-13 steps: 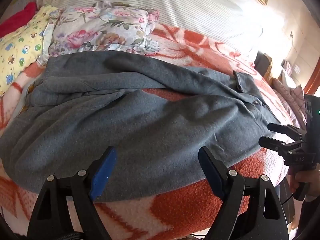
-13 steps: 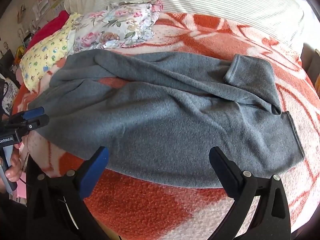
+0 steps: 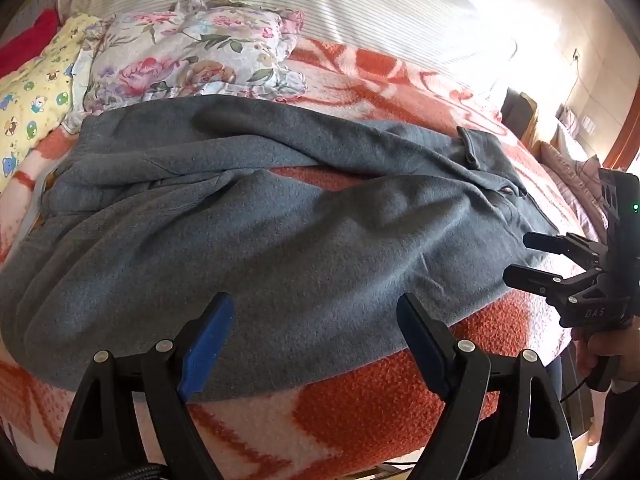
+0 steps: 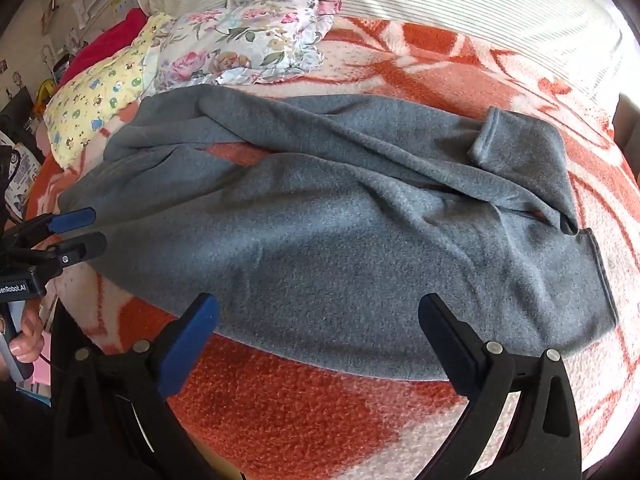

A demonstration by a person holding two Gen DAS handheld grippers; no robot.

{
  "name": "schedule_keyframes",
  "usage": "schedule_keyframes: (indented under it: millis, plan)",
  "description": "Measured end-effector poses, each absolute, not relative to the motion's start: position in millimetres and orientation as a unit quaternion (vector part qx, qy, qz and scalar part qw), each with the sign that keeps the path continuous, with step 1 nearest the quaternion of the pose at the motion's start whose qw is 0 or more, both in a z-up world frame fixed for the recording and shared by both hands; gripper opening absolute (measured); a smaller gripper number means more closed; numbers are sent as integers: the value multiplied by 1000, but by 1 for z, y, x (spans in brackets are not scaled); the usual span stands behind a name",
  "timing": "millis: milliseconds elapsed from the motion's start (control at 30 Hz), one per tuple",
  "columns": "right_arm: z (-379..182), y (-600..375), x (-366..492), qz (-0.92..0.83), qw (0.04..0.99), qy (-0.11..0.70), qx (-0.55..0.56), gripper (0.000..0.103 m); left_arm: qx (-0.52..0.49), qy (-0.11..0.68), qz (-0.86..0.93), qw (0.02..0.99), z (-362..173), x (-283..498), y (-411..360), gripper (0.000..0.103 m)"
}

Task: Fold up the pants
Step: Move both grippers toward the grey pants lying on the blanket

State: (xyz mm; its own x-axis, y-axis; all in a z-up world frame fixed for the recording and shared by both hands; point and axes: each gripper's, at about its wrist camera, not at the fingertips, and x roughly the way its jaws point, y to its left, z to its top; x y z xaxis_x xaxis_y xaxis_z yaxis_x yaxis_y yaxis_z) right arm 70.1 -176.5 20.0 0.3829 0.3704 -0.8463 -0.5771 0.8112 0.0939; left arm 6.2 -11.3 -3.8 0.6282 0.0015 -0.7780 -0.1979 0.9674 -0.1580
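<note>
1. Hovering over the near edge of the bed, the left gripper (image 3: 316, 344) has its jaws spread wide, nothing between them; next to no shift in it from the frames a moment back.
2. Right gripper (image 4: 316, 340) likewise: jaws wide, empty, poised above the orange blanket (image 4: 304, 400) just short of the cloth.
3. Grey fleece pants (image 3: 280, 248) lie crosswise on the bed, rumpled, legs roughly one beside the other with a strip of blanket showing between them. One cuff (image 4: 520, 148) is turned back on itself at the right end.
4. Change from 0.4 s ago: slight. The garment has not moved, and both grippers hold nearly the same stations at opposite ends of it.
5. Reading: no fold is begun. Both tools appear to be lining up on the near hem for a two-point pinch.
6. Floral pillow (image 3: 188, 52) and yellow pillow (image 3: 32, 92) lie beyond the pants, touching or nearly touching the far edge.
</note>
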Motion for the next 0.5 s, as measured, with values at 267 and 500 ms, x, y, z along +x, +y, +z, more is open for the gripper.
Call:
schedule_keyframes:
  millis: [267, 500]
  plan:
    - [15, -171, 71, 291, 821, 479, -107, 101, -117, 435, 50, 891, -8, 9, -12, 84]
    - [12, -167, 70, 296, 818, 482, -107, 101, -121, 440, 50, 888, -12, 11, -12, 84]
